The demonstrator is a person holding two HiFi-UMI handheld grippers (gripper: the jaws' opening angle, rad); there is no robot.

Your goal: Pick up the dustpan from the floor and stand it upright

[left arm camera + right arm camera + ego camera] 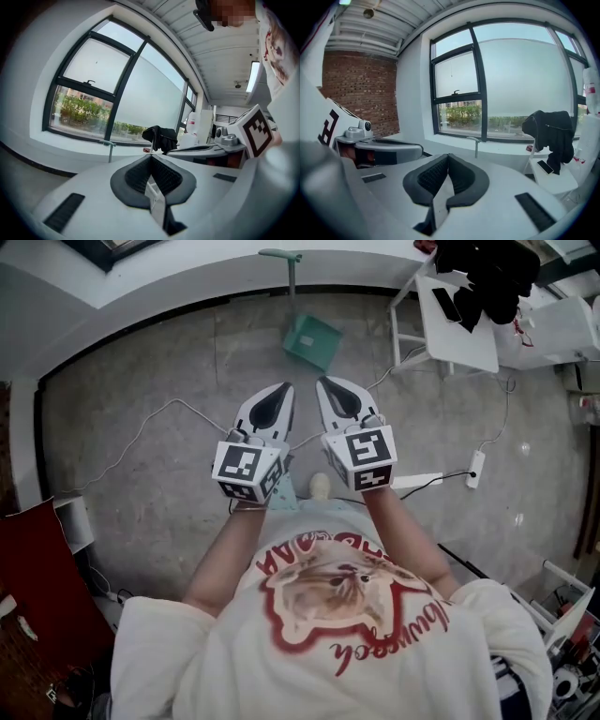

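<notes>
Hardly a word here that I can read.
My shirt point(349, 607) bears red script lettering round a printed picture; from my head it runs upside down and too curled to spell out. The cubes on my left gripper point(283, 390) and my right gripper point(324, 383) carry black-and-white square markers, which are patterns and not letters. A white container point(192, 127) near the window has a red label, too small to make out.

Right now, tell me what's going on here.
A person holds a two-jaw gripper in each hand, out in front of the chest. The left gripper and the right gripper are both shut and empty. The green dustpan stands upright on the floor by the wall, apart from both.
</notes>
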